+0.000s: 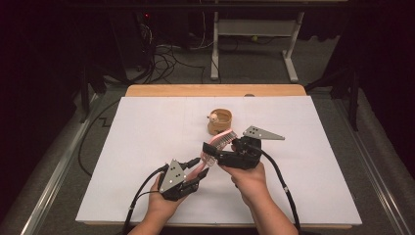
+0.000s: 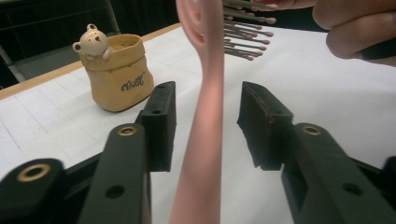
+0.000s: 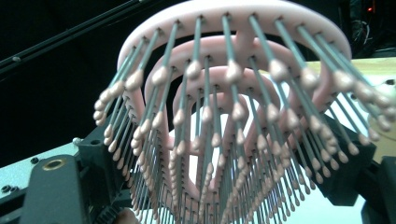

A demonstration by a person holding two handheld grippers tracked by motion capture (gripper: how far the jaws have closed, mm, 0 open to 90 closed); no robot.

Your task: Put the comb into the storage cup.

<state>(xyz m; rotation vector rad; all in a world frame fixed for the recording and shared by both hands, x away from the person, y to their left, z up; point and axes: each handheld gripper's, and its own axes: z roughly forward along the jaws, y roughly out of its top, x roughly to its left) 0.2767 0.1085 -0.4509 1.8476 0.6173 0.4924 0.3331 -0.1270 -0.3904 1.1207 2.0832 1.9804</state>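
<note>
On the left, our left gripper [image 1: 195, 182] sits low over the desk [image 1: 147, 132], its hand [image 1: 164, 198] coming in from the near edge and pointing up and to the right. Its fingers [image 2: 161, 121] stand part-way open on either side of the pink handle of the hairbrush [image 1: 215, 147], with a clear gap on both sides in the left gripper view, so they press on nothing. We judge the hand-over done on this side: the handle is let go but not yet cleared.

In the middle the hairbrush hangs above the desk between the two grippers, its bristled head up toward the right. Just behind it stands the tan bear pot [image 1: 219, 121], well apart from both hands, which we take as the likely place for the brush.

On the right, our right gripper [image 1: 210, 152] points leftward, its hand [image 1: 249, 178] held level, fingers closed tight on the brush at the head end; bristles crowd the right gripper view. Still left: drawing the left gripper away and carrying the brush to the pot.
</note>
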